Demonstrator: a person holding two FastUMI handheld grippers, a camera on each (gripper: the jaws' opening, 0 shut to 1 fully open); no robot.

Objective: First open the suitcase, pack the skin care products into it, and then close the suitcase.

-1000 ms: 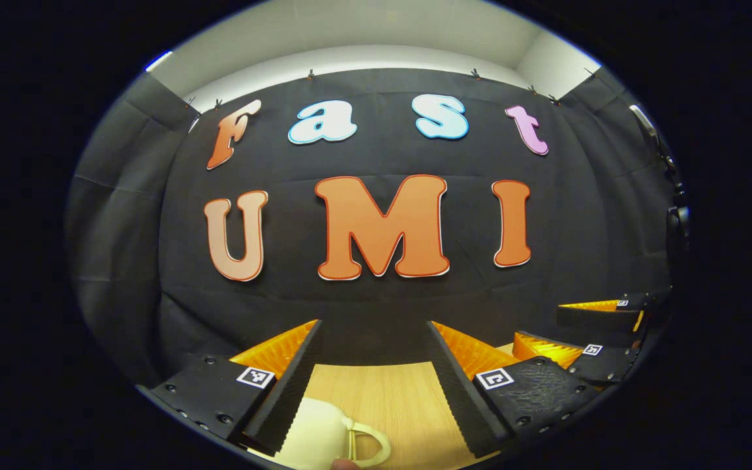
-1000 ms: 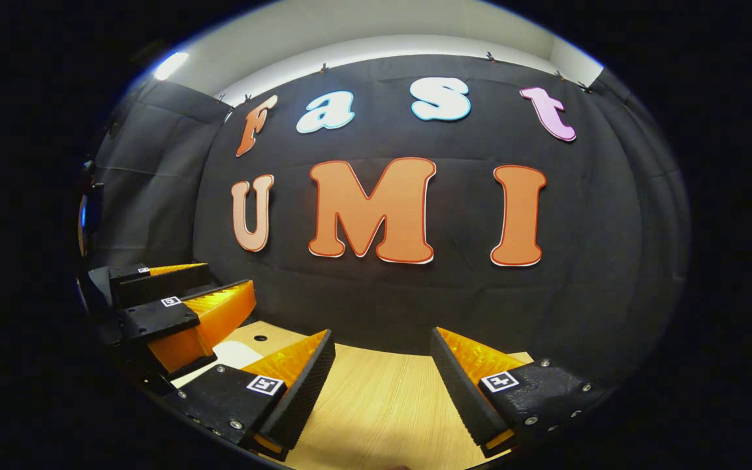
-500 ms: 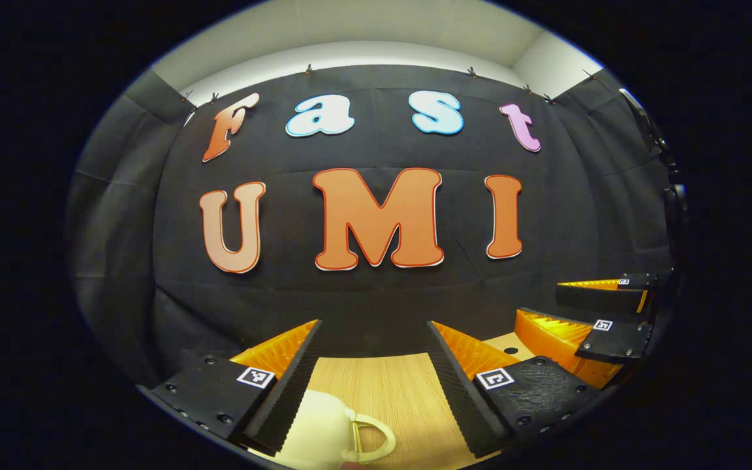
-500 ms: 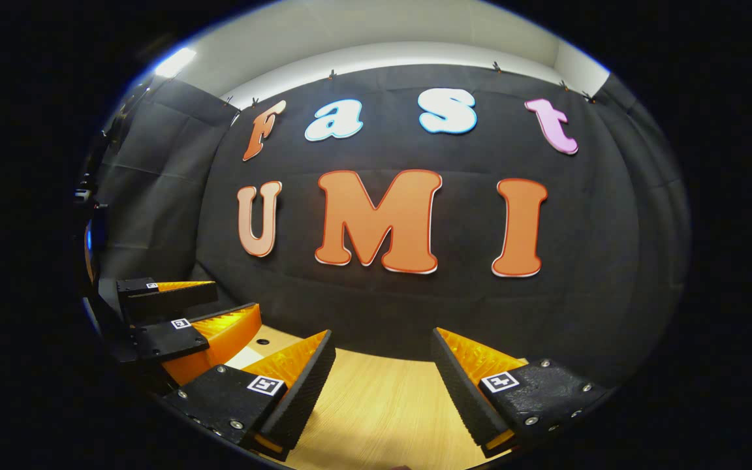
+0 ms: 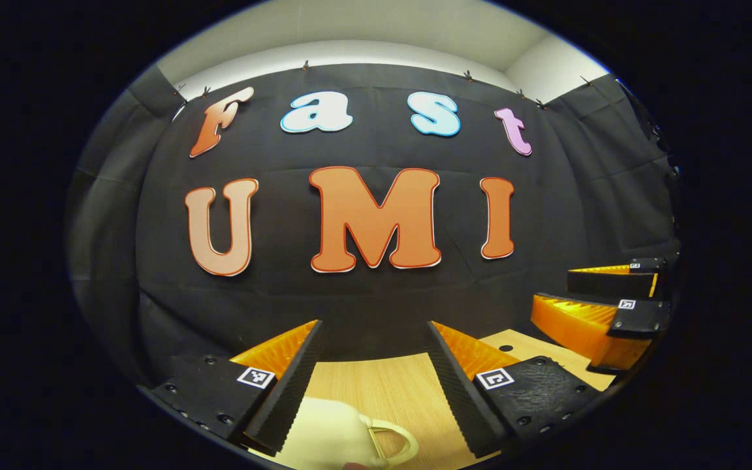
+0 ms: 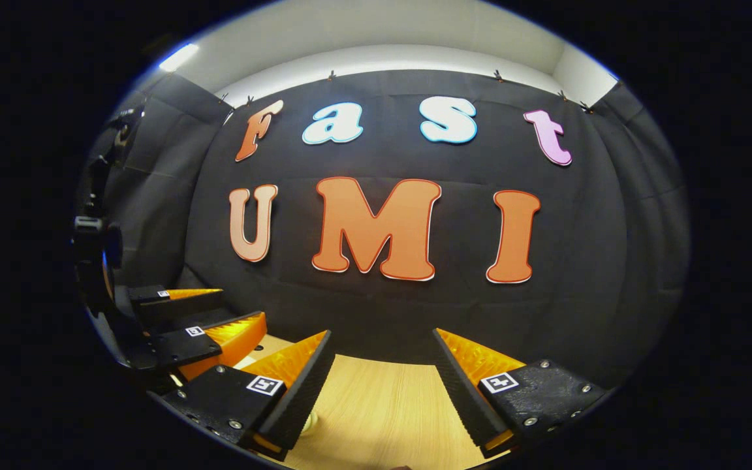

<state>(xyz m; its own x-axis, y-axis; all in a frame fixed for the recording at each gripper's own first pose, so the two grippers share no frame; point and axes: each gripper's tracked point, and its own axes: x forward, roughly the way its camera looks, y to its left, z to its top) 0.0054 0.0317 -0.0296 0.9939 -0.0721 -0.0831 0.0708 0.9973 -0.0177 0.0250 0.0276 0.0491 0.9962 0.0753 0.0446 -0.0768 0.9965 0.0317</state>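
Both grippers wide, holding nothing, raised over wooden table point(image 5: 382, 385). Cream suitcase point(image 5: 330, 434) with handle point(image 5: 392, 444) on table just under left gripper point(image 5: 373, 346); right gripper point(image 6: 382, 356) beside. Tip: drop low, find opening edge first.

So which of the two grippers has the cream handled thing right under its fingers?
The left gripper: the cream handled item sits low between its open fingers on the wooden table. The right gripper has bare wood there.

Suitcase point(image 5: 343, 436) lies on table point(image 5: 402, 391), between left gripper point(image 5: 373, 339) fingers; right gripper point(image 5: 604, 307) hangs to its right.
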